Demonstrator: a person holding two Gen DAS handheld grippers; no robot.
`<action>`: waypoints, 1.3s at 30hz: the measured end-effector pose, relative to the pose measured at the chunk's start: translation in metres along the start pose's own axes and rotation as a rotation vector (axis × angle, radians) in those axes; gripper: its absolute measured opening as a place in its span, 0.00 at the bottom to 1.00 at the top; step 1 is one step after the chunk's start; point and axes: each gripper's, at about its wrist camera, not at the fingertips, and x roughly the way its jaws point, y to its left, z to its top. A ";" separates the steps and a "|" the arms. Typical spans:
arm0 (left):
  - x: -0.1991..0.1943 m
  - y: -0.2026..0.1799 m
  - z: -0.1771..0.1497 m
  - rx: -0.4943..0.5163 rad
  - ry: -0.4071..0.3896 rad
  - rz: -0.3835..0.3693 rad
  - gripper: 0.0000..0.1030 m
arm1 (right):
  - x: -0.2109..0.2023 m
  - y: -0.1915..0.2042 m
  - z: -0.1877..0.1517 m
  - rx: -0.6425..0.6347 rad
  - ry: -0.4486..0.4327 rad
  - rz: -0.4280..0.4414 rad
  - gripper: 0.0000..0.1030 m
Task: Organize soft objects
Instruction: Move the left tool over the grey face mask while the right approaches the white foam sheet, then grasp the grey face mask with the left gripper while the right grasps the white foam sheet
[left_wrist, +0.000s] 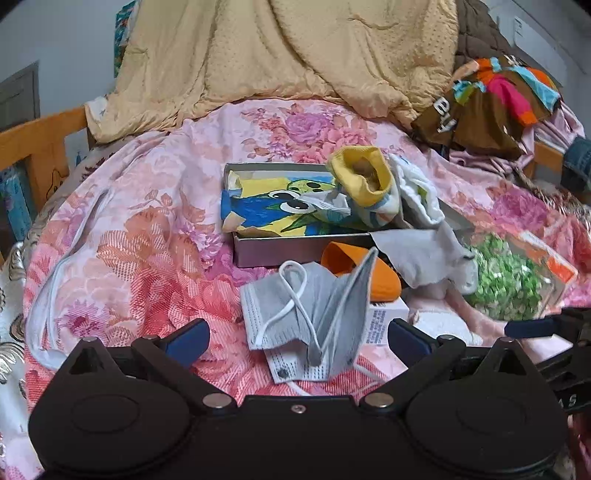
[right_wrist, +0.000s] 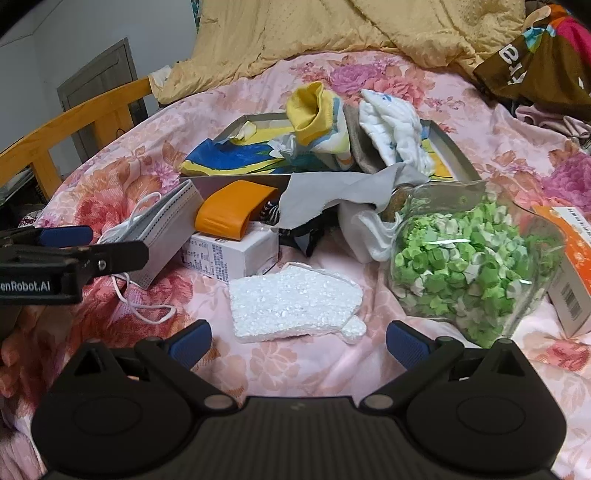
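My left gripper (left_wrist: 299, 338) is open just above the flowered sheet, and a crumpled grey face mask (left_wrist: 303, 314) lies between its fingertips, untouched. Beyond the mask stands a metal tin (left_wrist: 295, 253) holding a cartoon cloth, a yellow-cuffed sock (left_wrist: 362, 177) and a white quilted cloth (left_wrist: 417, 195). A grey cloth (left_wrist: 417, 254) hangs over the tin's near right corner. My right gripper (right_wrist: 299, 343) is open and empty, close in front of a white foam piece (right_wrist: 291, 302). In the right wrist view, the mask (right_wrist: 162, 236) leans beside the left gripper (right_wrist: 116, 242).
An orange plastic piece (right_wrist: 232, 214) rests on a small white box (right_wrist: 229, 258). A glass jar of green paper stars (right_wrist: 465, 258) lies right, with an orange carton (right_wrist: 569, 258) behind. Beige quilt (left_wrist: 280, 55), brown garment (left_wrist: 491, 103) and wooden bed rail (right_wrist: 92, 114) border the bed.
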 end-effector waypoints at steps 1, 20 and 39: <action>0.002 0.002 0.001 -0.017 0.000 -0.003 0.99 | 0.001 -0.001 0.001 0.003 0.001 0.002 1.00; 0.028 0.025 0.007 -0.198 0.069 -0.110 0.89 | 0.044 -0.006 0.019 0.005 0.076 0.072 1.00; 0.031 0.029 0.001 -0.222 0.108 -0.126 0.34 | 0.049 -0.002 0.019 0.006 0.088 0.067 0.94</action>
